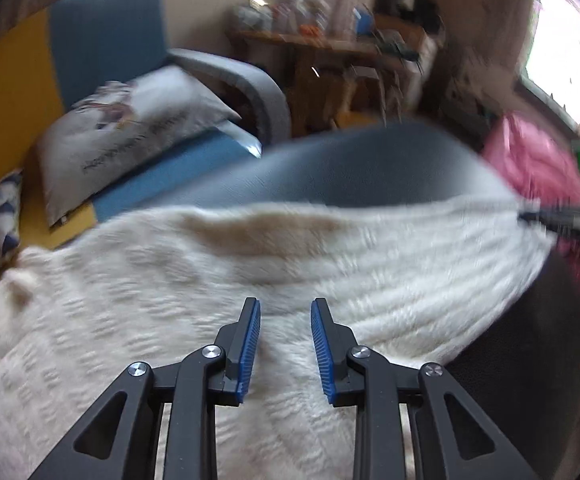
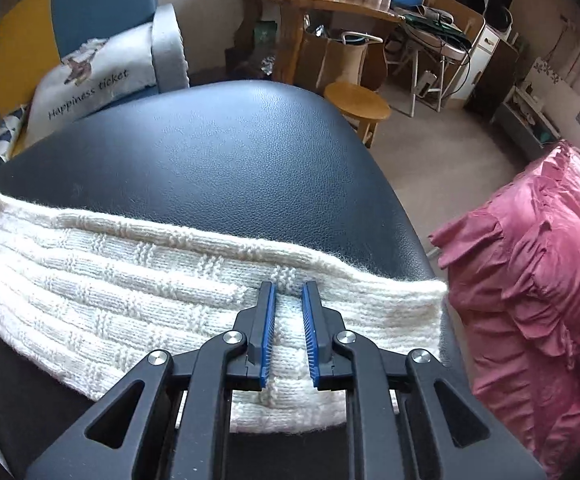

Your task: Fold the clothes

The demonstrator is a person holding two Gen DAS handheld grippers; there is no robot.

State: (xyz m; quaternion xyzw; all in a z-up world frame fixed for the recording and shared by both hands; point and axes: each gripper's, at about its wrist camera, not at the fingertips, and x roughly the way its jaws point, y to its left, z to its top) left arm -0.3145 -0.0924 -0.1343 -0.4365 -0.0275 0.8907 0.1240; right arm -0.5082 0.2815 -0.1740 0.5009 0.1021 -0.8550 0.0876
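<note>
Cream knit sweater draped across the black leather tabletop.
Left hand-held gripper spread above the knit; right hand-held gripper spread too, nothing pinched. Could slide on slick leather; loose edge may slip off, spoiling any fold.

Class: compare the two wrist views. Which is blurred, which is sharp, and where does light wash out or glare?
Left wrist view: motion-blurred cream ribbed knit garment, window washed out white. Right wrist view: sharp; knit pattern crisp, soft glare on the black leather-look surface; both curve at the edges, fisheye.
</note>
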